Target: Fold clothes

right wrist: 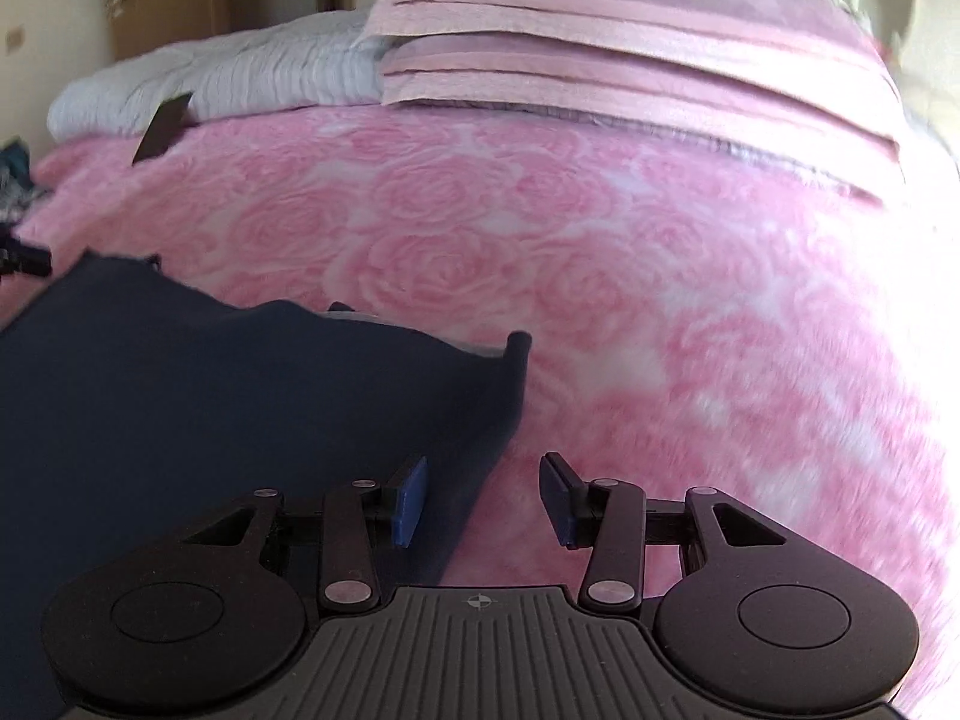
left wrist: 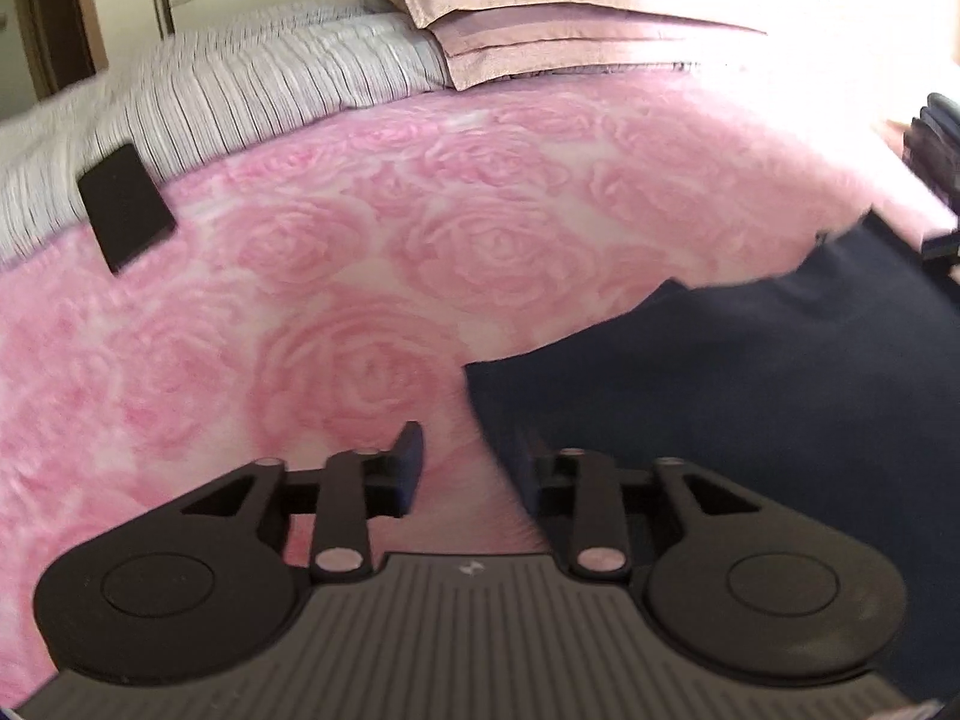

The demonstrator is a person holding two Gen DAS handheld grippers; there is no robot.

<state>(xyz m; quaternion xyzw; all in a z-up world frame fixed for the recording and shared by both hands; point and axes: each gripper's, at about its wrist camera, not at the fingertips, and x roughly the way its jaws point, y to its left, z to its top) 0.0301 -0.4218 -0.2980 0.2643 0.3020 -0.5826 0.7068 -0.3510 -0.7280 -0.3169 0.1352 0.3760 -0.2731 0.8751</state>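
The left gripper [left wrist: 471, 468] with black arms and blue pads has its two fingers spread apart, and nothing is between them. It sits low over the bed. Its right finger is over the edge of the dark navy blue cloth [left wrist: 750, 420], and its left finger is over the fluffy pink blanket with a rose pattern [left wrist: 372, 228].

The right gripper [right wrist: 483, 501] looks the same. Its fingers are spread apart too, with nothing between them. Its left finger is over the edge of the navy cloth [right wrist: 210, 408], and its right finger is over the pink blanket [right wrist: 660, 300].

The navy cloth lies flat on the pink blanket, between the two grippers. One far corner of it curls up a little.

Farther back, a flat black rectangle [left wrist: 126, 207] lies where the pink blanket meets a white bedcover with thin dark stripes [left wrist: 252, 84]. Beside that, at the head of the bed, is a stack of pale pink pillows [left wrist: 570, 18].
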